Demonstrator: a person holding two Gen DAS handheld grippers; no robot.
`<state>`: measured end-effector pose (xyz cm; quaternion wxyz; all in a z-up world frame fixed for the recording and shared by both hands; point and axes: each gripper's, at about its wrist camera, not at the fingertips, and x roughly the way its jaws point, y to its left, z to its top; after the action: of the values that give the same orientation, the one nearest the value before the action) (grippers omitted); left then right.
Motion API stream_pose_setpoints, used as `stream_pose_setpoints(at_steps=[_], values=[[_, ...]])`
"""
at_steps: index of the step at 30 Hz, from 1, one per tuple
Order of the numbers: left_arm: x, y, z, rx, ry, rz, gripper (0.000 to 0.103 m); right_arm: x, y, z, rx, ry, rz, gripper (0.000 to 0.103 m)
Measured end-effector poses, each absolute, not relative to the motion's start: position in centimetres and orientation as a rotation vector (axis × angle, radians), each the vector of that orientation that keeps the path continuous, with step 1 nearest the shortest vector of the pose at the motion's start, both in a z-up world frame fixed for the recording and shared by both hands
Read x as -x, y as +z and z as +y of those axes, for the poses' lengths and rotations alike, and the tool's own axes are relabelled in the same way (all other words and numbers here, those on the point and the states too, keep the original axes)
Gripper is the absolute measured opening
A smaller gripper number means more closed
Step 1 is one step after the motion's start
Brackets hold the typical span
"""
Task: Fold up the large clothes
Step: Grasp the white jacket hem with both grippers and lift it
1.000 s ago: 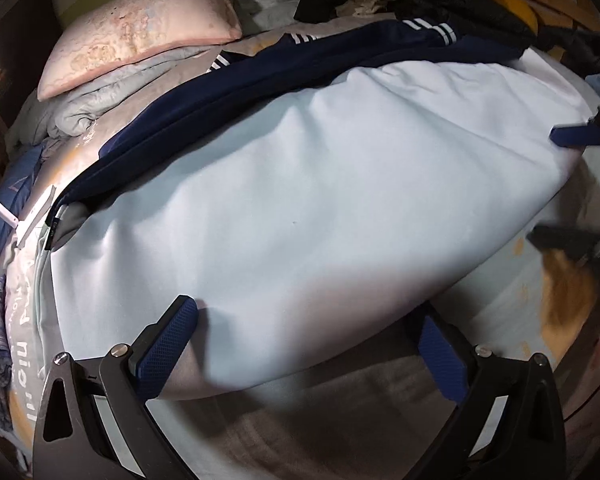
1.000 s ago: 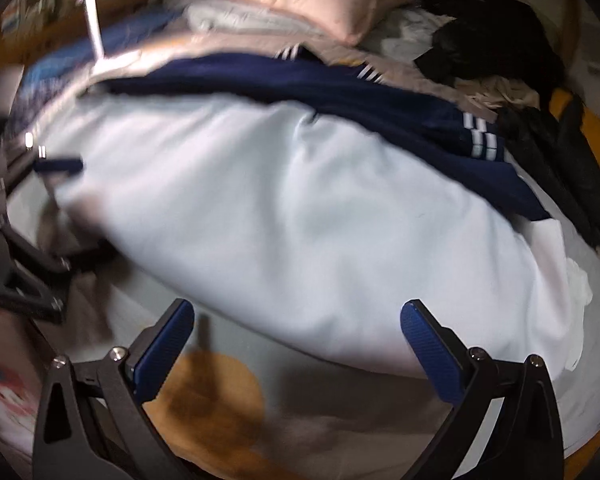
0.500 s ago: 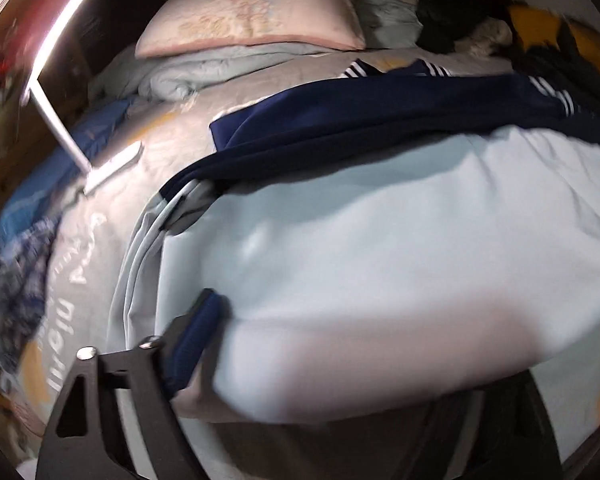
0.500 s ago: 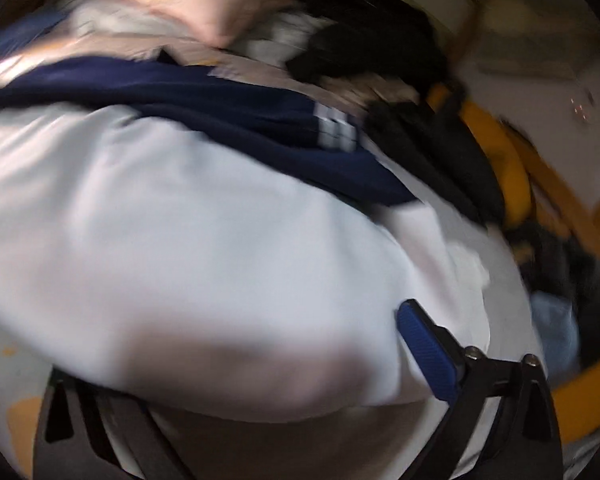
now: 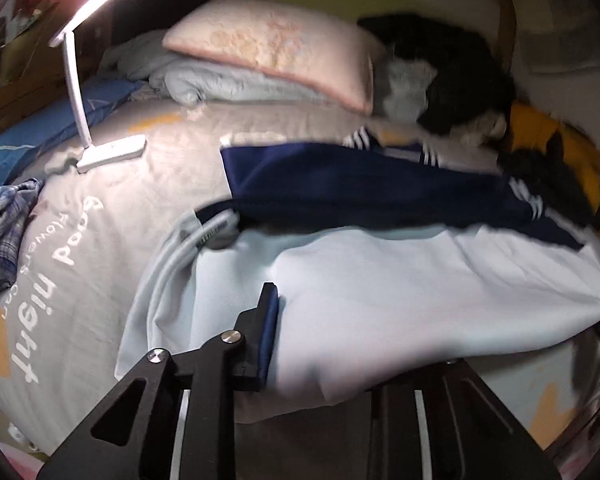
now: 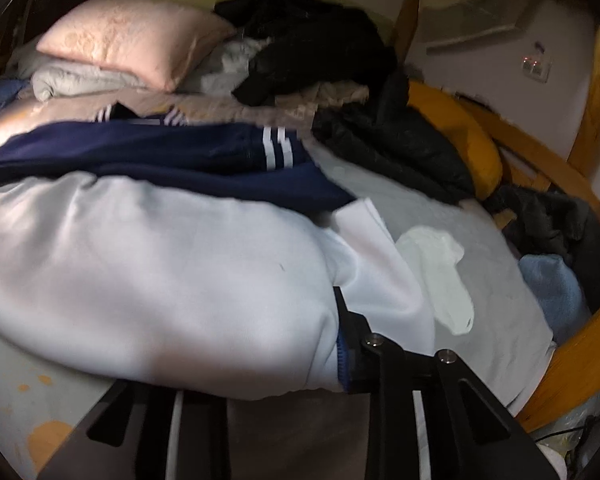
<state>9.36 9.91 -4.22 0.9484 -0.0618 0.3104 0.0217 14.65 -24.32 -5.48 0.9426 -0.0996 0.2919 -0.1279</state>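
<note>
A: How are we holding the pale blue garment (image 5: 420, 288) right now?

B: We are pinching it with both. The left gripper (image 5: 300, 344) is closing on the near edge; one blue pad is showing against the cloth, the other finger is hidden under the fold. The right gripper (image 6: 300, 364) is doing the same at the far end, with cloth bulging between its jaws.

A: Where is it lying?

B: It is spreading across the bed (image 5: 112, 208) just ahead of both grippers, with the navy striped jacket (image 5: 360, 196) lying beyond it and touching its far edge.

A: How are we expecting it to handle?

B: We are judging it soft, thick and floppy, probably fleece, light but bulky. It is sagging and bunching between the grips, so we are thinking the corners of the near hem are the best places to hold, keeping it taut.

A: And its look?

B: Plain, matte, very pale blue, puffing into a rounded fold, with a grey ribbed edge (image 5: 204, 236) peeking out ahead-left.
</note>
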Motion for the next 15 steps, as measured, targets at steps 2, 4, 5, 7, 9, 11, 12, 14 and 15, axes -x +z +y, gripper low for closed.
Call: stream_pose_setpoints(at_steps=[2, 4, 5, 7, 9, 11, 12, 14, 15], values=[[-8.5, -3.1, 9.0, 0.057, 0.065, 0.595, 0.023, -14.1, -4.6, -24.5, 0.173, -0.249, 0.558, 0.023], [-7.1, -1.7, 8.3, 0.010, 0.068, 0.550, 0.022, -13.2, -3.5, -24.7, 0.144, -0.227, 0.522, 0.023], [-6.3, -1.1, 8.3, 0.016, 0.064, 0.535, 0.021, -12.6, -2.9, -24.7, 0.141, -0.225, 0.510, 0.023], [-5.0, 0.1, 8.4, 0.030, 0.042, 0.504, 0.021, -10.9, -1.6, -24.5, 0.146, -0.219, 0.466, 0.023], [-3.6, 1.2, 8.5, 0.026, 0.025, 0.476, 0.021, -8.9, -0.6, -24.4, 0.146, -0.217, 0.420, 0.023], [-2.7, 1.8, 8.8, 0.039, 0.014, 0.474, 0.021, -7.7, 0.1, -24.5, 0.131, -0.205, 0.402, 0.023], [-2.3, 2.0, 8.9, 0.045, 0.011, 0.479, 0.021, -7.2, 0.3, -24.5, 0.124, -0.199, 0.397, 0.023], [-1.4, 2.3, 8.9, 0.056, 0.003, 0.483, 0.020, -6.5, 0.8, -24.6, 0.113, -0.194, 0.391, 0.023], [-0.9, 2.6, 8.9, 0.063, -0.009, 0.472, 0.020, -6.2, 1.3, -24.7, 0.100, -0.188, 0.384, 0.023]])
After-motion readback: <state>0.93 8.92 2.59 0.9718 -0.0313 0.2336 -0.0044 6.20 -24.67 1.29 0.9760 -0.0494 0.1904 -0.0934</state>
